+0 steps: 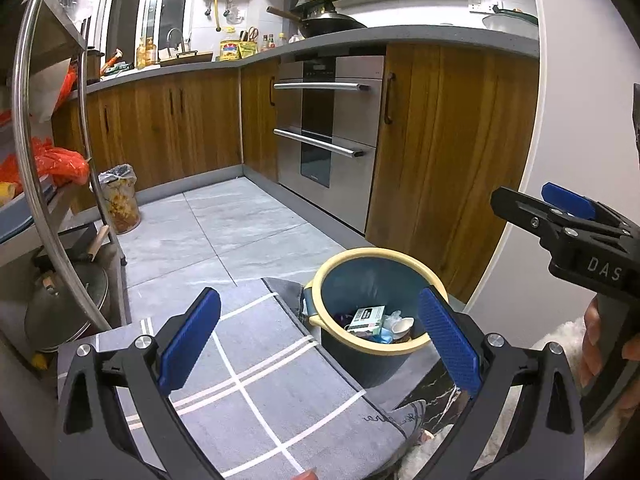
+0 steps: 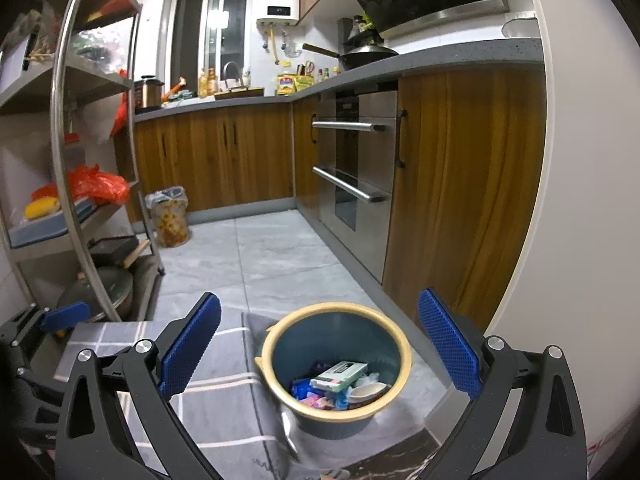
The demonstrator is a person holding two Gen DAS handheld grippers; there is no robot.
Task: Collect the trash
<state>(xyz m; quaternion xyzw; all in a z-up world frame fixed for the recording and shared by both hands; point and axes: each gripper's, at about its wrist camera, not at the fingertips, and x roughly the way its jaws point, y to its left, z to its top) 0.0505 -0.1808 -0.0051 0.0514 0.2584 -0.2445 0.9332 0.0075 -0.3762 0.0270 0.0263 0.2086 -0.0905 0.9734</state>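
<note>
A blue trash bin with a yellow rim stands on the floor at the edge of a grey checked mat. Inside lie a green-white carton, crumpled wrappers and a small white cup. My left gripper is open and empty, above the mat just left of the bin. My right gripper is open and empty, hovering over the bin. The right gripper also shows at the right edge of the left wrist view, a hand holding its grip.
Wooden cabinets and a steel oven run along the right. A metal shelf rack with red bags and pans stands on the left. A lined bin with yellow scraps sits by the far cabinets. Grey tile floor lies between.
</note>
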